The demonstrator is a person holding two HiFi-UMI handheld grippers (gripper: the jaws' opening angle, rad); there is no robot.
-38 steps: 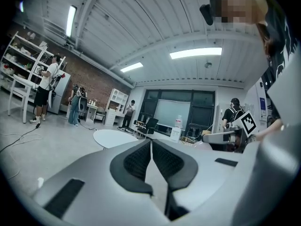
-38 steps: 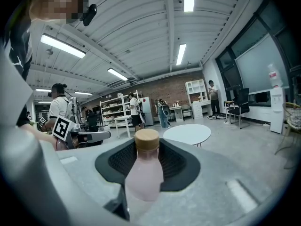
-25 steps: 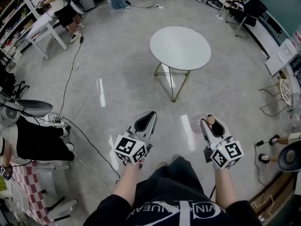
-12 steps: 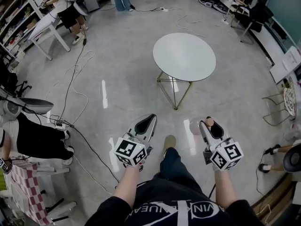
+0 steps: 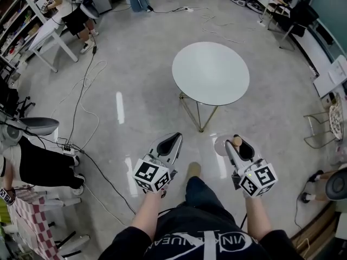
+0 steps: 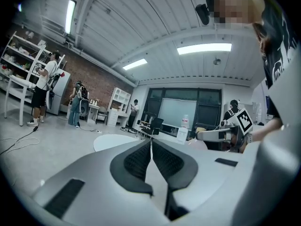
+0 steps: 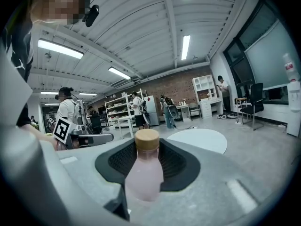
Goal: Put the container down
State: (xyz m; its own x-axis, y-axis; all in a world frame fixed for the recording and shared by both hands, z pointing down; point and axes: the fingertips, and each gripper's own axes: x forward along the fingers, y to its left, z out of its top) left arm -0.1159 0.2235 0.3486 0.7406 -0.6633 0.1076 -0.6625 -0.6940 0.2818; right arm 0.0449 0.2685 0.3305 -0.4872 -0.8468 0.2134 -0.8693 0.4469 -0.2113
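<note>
1. The right gripper (image 7: pixel 147 150) is clamped on a pink bottle (image 7: pixel 143 173) with a tan cap (image 7: pixel 147 139). The ribbed pads press its shoulder from both sides, and it stands upright between them with its cap at 12 o'clock.
2. The grip sits high on the bottle, so the body probably hangs free below. I would keep the wrist level so it cannot swing or slip.
3. The left gripper (image 6: pixel 151 147), at 9 o'clock of the right one, is closed with nothing between its jaws. It seems unneeded for this step and best held out of the way.
4. The likely landing place is the round white table (image 5: pixel 211 75), at about 11 o'clock from the right gripper and well apart from it. Its top is bare.
5. To do it well: step in close, bring the bottle over the middle of the top rather than the rim, and lower it until the base rests flat. Only then spread the jaws and draw straight back.
6. Mind the thin gold legs (image 5: pixel 199 110) underfoot when approaching. A knock there could rock the table.
</note>
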